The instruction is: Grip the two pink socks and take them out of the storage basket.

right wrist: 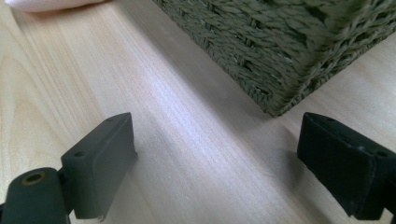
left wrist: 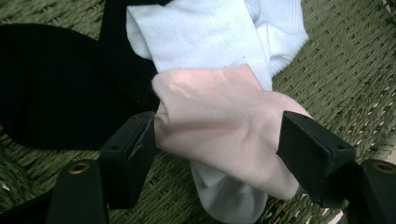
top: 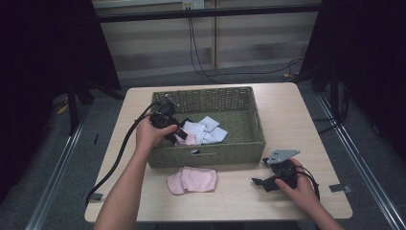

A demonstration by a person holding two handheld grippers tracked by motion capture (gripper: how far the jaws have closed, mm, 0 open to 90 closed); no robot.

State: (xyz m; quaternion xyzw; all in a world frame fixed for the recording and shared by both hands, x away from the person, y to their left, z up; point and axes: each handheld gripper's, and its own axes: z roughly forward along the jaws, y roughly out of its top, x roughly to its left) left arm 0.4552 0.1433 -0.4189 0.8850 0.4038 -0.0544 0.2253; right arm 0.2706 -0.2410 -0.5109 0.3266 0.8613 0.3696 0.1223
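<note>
A green wicker basket stands mid-table with white socks and a pink sock inside. My left gripper reaches down into its near left part. In the left gripper view the jaws stand wide on either side of that pink sock, which rests on a white sock beside a black sock; the pads touch its edges without squeezing it. A second pink sock lies on the table in front of the basket. My right gripper rests open and empty near the basket's front right corner.
The wooden table has bare room to the right of the basket and along the front edge. A black cable trails from my left gripper off the table's left front. The pink sock's edge lies far left of the right jaws.
</note>
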